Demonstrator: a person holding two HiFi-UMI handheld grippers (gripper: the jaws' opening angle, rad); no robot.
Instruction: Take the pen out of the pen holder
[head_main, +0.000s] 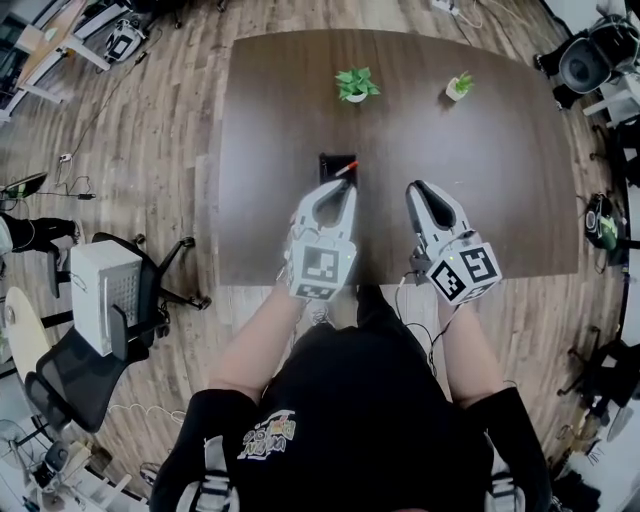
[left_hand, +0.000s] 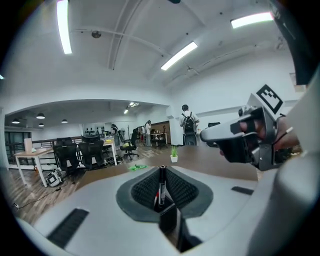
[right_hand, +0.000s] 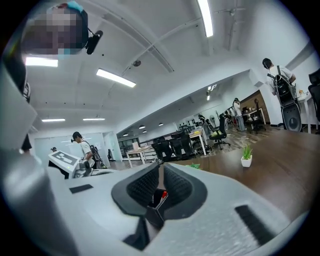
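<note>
Left white two-jaw gripper (head_main: 338, 185): tips by black square pen holder (head_main: 334, 160), jaws pressed together, empty. Right white gripper (head_main: 418, 187): angled inward, jaws nearly together, empty. Red-tipped pen (head_main: 346, 170) in holder.

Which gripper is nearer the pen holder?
Left. The left gripper is just short of the pen holder; the right gripper stands off to its right.

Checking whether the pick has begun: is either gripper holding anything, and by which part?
Nothing held, as far as shows. The left gripper and right gripper both have jaws closed on air, and the red-tipped pen sits in the pen holder, untouched.
</note>
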